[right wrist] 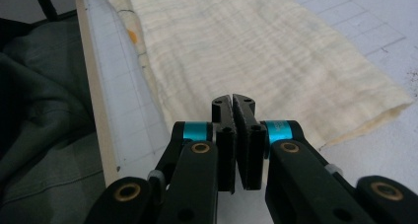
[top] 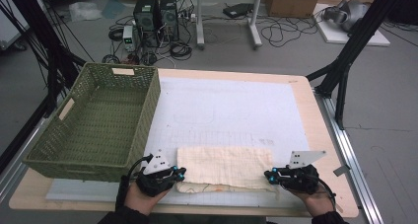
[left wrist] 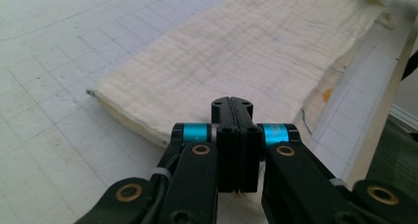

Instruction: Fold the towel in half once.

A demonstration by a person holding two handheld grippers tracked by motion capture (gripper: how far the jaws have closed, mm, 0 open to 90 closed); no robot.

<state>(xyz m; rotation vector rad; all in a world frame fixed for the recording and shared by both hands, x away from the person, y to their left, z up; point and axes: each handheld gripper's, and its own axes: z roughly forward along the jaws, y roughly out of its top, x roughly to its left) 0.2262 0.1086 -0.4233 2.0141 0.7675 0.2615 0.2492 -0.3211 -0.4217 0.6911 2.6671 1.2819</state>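
A cream cloth [top: 224, 167], folded into a long rectangle, lies flat near the table's front edge, with a printed under-layer peeking out along its near side. My left gripper [top: 182, 172] sits at the cloth's left end, jaws pressed together. In the left gripper view the shut tips [left wrist: 231, 103] hover over the cloth [left wrist: 236, 51] near its corner, and I see no fabric between them. My right gripper [top: 268, 175] sits at the cloth's right end. Its jaws [right wrist: 233, 101] are also shut, above the cloth [right wrist: 256, 46], with nothing visibly pinched.
An empty green woven basket [top: 93, 120] stands on the table's left side. A white gridded mat [top: 226, 105] covers the wooden table [top: 315, 135]. Black frame legs [top: 345, 61] stand to the right, with computers and cables on the floor behind.
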